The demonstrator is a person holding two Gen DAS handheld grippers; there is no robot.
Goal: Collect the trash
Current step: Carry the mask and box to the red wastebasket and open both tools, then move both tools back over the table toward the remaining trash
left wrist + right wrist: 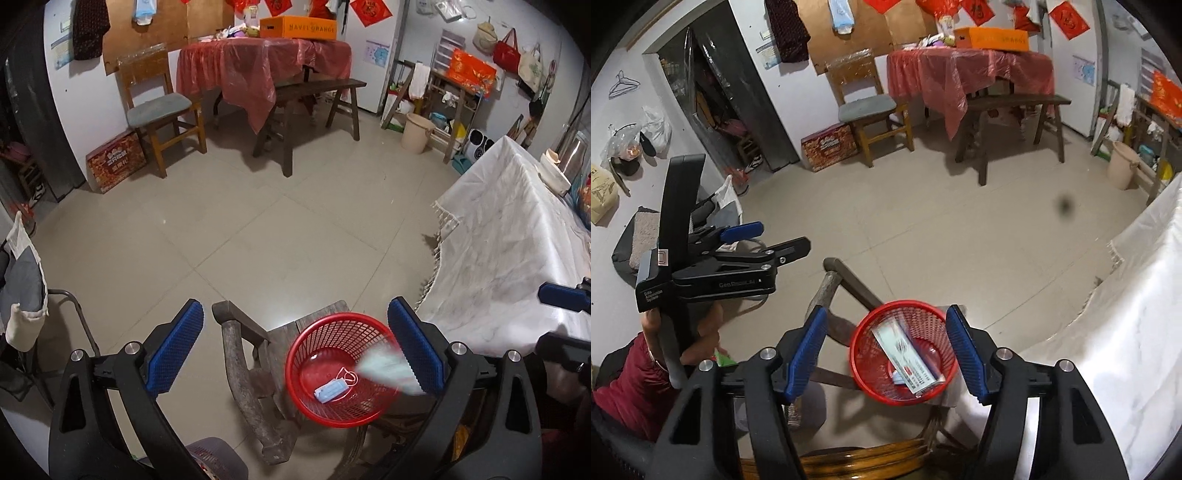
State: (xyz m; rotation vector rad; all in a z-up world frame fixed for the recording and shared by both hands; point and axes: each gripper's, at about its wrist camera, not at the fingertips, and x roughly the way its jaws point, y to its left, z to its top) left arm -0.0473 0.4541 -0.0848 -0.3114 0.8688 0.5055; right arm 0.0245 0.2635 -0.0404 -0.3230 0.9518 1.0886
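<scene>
A: Two grippers hang above the red basket [341, 369], and both stand wide with nothing between their pads. The left gripper [295, 350] shows the basket between its blue fingers; the right gripper [886, 354] frames it the same way.

B: What lies in the basket?

A: On its floor, a small blue face mask [331, 391] with a white loop. Above that, a pale flat packet [908, 360] sits tilted inside the rim. From the left wrist it is only a blurred streak [388, 367], so I cannot tell whether it rests or falls.

B: And what carries the basket?

A: An old wooden stool [251, 373], dark and worn, with the basket on its seat. Just right of the basket hangs the white tablecloth [509, 251] of a bench, its fringe close to the rim.

B: Anything else near?

A: Left of the basket, a grey office chair [22, 295] draped with cloth. Far beyond the basket stand a wooden chair [162, 110], a dark long bench [310, 96] and a table under red plastic [258, 62] with an orange box [299, 27].

B: What is cut off?

A: The stool's legs run out of view below the basket, and the print on the packet is too small to read.
</scene>
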